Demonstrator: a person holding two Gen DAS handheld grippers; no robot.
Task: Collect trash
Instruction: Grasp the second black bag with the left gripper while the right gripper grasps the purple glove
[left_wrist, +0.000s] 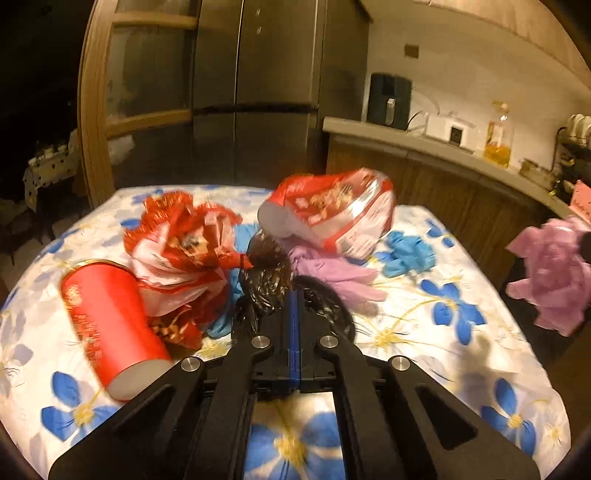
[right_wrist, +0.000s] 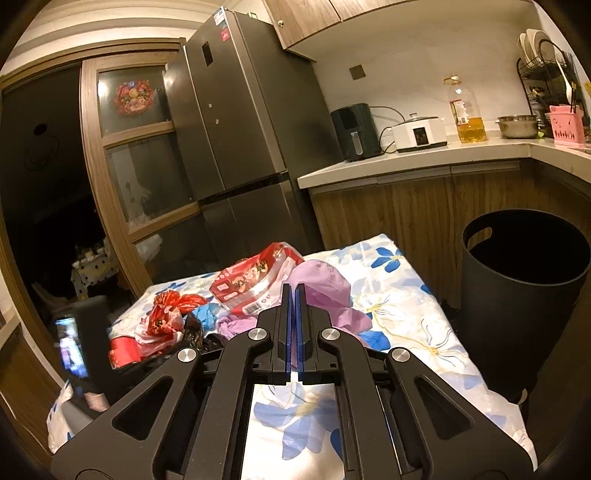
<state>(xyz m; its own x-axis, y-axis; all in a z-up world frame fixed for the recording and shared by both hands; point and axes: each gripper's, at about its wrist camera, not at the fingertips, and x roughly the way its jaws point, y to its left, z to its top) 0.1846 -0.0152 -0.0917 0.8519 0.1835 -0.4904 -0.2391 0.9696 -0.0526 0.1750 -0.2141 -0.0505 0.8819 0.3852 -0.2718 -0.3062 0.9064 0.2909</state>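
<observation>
The left tongs (left_wrist: 294, 295) are pinching a black plastic bag (left_wrist: 264, 284) amid the trash at the frame's middle. The right tongs (right_wrist: 294, 291) are clamping a purple glove (right_wrist: 325, 291) near the counter's (right_wrist: 424, 325) right edge, the black bin (right_wrist: 517, 295) standing just beyond.
</observation>
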